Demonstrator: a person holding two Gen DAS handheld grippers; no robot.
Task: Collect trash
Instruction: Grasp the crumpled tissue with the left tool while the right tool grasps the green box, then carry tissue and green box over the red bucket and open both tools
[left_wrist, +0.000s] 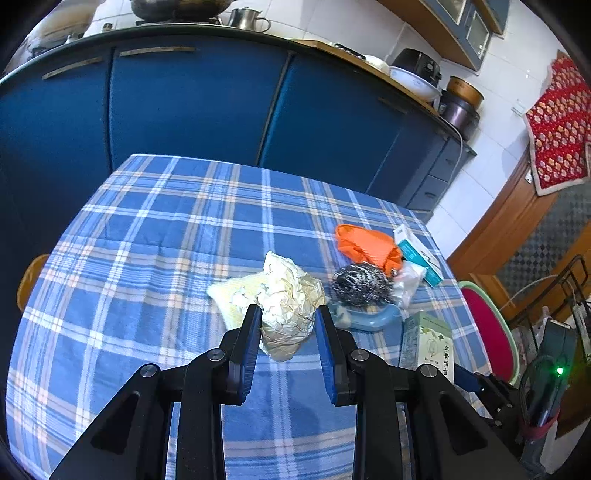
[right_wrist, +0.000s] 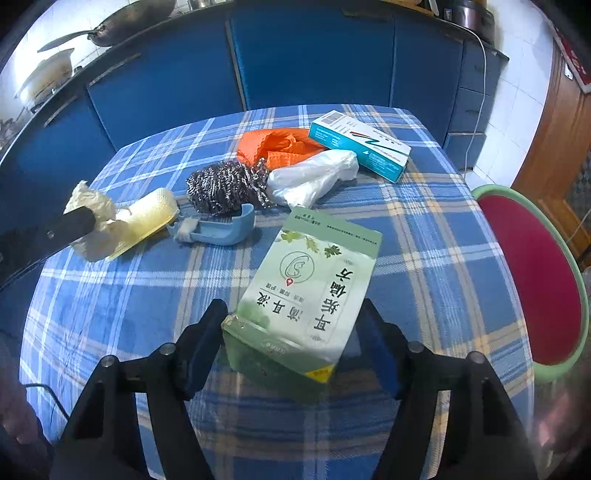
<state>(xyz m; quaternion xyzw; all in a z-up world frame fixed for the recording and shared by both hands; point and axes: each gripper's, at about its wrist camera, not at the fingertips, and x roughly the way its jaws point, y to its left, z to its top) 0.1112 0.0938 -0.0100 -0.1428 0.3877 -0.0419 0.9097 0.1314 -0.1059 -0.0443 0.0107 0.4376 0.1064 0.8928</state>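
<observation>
My left gripper (left_wrist: 288, 310) is shut on a cream ball of crumpled paper (left_wrist: 291, 295), which sits partly on a yellow sponge (left_wrist: 236, 295). In the right wrist view one black finger (right_wrist: 74, 223) of it lies across the same paper (right_wrist: 92, 206). My right gripper (right_wrist: 293, 306) straddles the near end of a green carton (right_wrist: 306, 288) lying askew on the checked tablecloth (right_wrist: 110, 295). Its left pad touches the carton's corner, a narrow gap shows at the right pad, and it is open. The carton (left_wrist: 424, 343) also shows in the left wrist view.
Behind the carton lie a steel scourer (right_wrist: 221, 186), a blue plastic holder (right_wrist: 221, 229), an orange cloth (right_wrist: 273, 147), a clear plastic bag (right_wrist: 314, 177) and a teal-and-white box (right_wrist: 362, 146). A round red seat with a green rim (right_wrist: 535, 277) stands at the table's right edge. Blue cabinets (right_wrist: 314, 55) rise behind.
</observation>
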